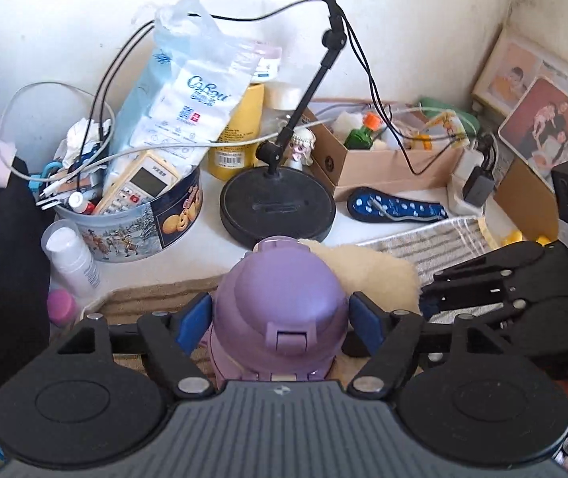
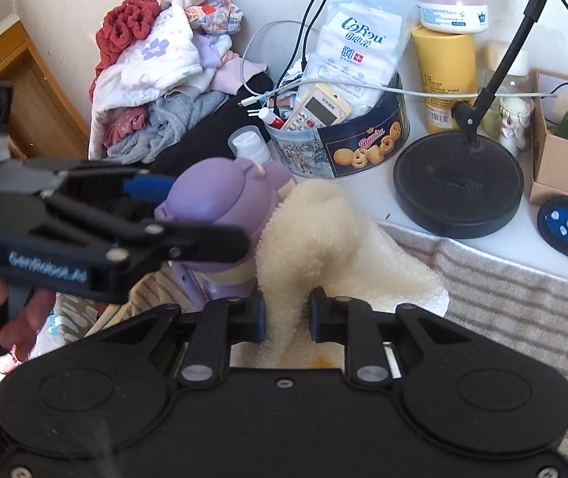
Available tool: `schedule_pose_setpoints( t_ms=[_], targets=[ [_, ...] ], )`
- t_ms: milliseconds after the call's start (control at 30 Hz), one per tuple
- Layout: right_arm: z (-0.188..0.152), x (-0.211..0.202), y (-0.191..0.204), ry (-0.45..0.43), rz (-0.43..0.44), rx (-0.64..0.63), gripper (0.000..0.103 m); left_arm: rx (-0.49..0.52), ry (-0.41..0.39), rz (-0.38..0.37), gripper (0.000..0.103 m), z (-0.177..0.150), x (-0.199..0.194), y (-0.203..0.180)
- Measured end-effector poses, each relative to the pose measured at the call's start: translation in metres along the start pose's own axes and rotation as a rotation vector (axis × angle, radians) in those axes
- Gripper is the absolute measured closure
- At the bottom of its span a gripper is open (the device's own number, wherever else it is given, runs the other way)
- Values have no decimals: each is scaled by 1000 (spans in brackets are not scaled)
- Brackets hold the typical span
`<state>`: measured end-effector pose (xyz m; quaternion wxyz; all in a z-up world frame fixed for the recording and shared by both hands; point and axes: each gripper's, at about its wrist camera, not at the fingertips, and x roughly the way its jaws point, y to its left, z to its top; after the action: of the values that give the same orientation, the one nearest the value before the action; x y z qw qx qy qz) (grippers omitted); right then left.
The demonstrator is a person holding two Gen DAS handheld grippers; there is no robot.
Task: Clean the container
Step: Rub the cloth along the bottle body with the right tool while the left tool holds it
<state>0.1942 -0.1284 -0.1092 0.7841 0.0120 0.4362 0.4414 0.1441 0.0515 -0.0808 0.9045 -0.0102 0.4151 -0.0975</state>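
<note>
A purple lidded bottle point(image 1: 284, 302) stands upright between the blue pads of my left gripper point(image 1: 282, 322), which is shut on its body just under the lid. In the right wrist view the bottle point(image 2: 224, 195) sits left of centre with the left gripper point(image 2: 188, 219) clamped on it. My right gripper point(image 2: 285, 314) is shut on a cream fluffy cloth point(image 2: 311, 231), which is pressed against the bottle's right side. The cloth point(image 1: 371, 267) shows behind the bottle in the left wrist view, with the right gripper point(image 1: 427, 290) beside it.
A cookie tin point(image 1: 152, 215) full of items, a white bottle point(image 1: 73, 259), a black lamp base point(image 1: 276, 207), a yellow canister point(image 1: 240, 135) and a cardboard box point(image 1: 387, 159) crowd the white table. A striped towel point(image 2: 514, 302) covers the near part. Clothes point(image 2: 164, 67) are piled at left.
</note>
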Motion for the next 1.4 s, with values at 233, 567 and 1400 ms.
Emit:
schedule_pose_setpoints(
  t_ms=[233, 567, 1400],
  targets=[
    [-4, -11, 8, -26, 17, -4, 84, 48, 49, -20, 28, 6, 4, 2],
    [-12, 4, 0, -4, 0, 2, 84, 21, 66, -38, 28, -2, 9, 5],
    [-41, 33, -16, 93, -29, 64, 84, -17, 60, -38, 29, -6, 11, 5]
  ],
)
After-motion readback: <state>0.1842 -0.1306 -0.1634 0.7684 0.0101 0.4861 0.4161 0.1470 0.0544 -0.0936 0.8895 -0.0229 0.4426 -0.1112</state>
